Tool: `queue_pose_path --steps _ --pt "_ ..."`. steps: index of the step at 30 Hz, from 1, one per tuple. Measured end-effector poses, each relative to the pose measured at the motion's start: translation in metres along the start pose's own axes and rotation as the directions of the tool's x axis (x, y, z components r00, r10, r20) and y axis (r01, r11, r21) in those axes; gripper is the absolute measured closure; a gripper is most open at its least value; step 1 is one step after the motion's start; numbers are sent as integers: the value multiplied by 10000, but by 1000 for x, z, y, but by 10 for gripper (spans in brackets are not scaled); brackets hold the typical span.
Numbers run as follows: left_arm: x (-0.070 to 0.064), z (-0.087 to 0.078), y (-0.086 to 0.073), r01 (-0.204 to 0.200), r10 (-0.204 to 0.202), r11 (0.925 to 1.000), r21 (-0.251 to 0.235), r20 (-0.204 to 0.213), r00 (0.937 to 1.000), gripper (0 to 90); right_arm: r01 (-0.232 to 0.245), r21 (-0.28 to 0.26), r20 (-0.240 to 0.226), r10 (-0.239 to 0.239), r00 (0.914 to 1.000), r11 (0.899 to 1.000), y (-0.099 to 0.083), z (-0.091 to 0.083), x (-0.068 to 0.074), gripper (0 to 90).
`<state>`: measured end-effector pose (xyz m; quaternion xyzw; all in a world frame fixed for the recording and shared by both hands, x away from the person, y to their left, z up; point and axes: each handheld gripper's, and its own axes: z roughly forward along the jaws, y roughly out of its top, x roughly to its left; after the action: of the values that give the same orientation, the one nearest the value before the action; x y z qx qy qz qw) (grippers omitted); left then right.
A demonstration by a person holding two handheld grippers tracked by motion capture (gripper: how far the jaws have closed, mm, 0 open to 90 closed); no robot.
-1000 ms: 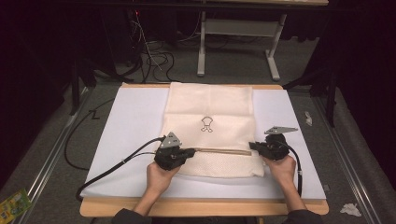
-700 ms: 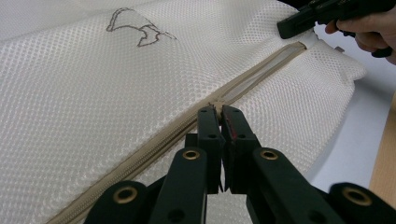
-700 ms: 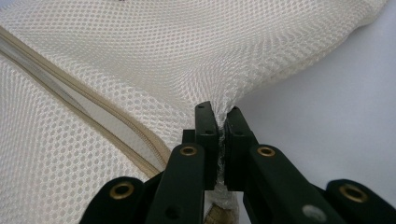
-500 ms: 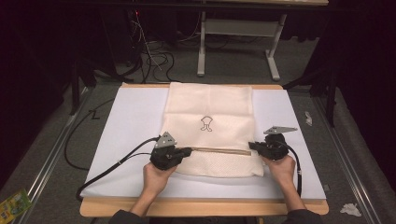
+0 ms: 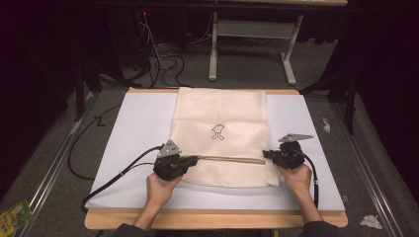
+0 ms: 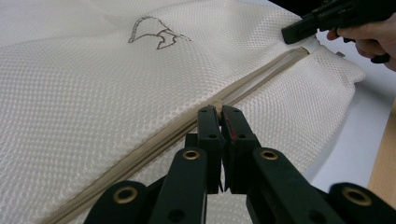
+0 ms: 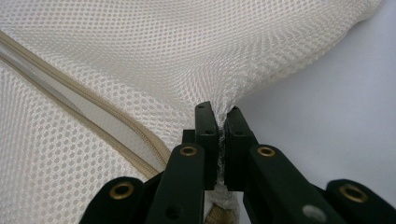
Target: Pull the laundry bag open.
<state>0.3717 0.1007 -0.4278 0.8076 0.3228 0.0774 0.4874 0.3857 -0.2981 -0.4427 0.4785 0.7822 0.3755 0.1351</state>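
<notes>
A cream mesh bag with a small drawn figure lies flat on the white mat. A tan zipper runs across its near part. My left gripper sits at the zipper's left end, its jaws closed on the zipper line. The slider itself is hidden between them, at my left gripper. From there toward the far end the zipper gapes open. My right gripper is shut on a pinch of mesh at the bag's right edge, beside the zipper end; my right gripper lifts the mesh slightly.
The mat covers a wooden table whose front edge shows. A cable trails left from the left gripper. On the floor lie cables, a desk frame, crumpled paper and a green packet.
My left gripper has slid a little to the left along the zipper, lengthening the opened stretch. The right gripper has held its place on the bag's edge.
</notes>
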Motion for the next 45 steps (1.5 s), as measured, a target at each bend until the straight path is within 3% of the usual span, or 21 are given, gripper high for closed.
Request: queue_pose_path --steps 28,45 --pt "14 -20 -8 380 -390 9987 -350 -271 9989 875 34 105 101 -35 9999 9999 2 0 -1 882" --pt "18 -28 -10 342 -356 9989 -313 -471 9983 875 25 57 155 -26 9999 10000 4 -2 -2 882"
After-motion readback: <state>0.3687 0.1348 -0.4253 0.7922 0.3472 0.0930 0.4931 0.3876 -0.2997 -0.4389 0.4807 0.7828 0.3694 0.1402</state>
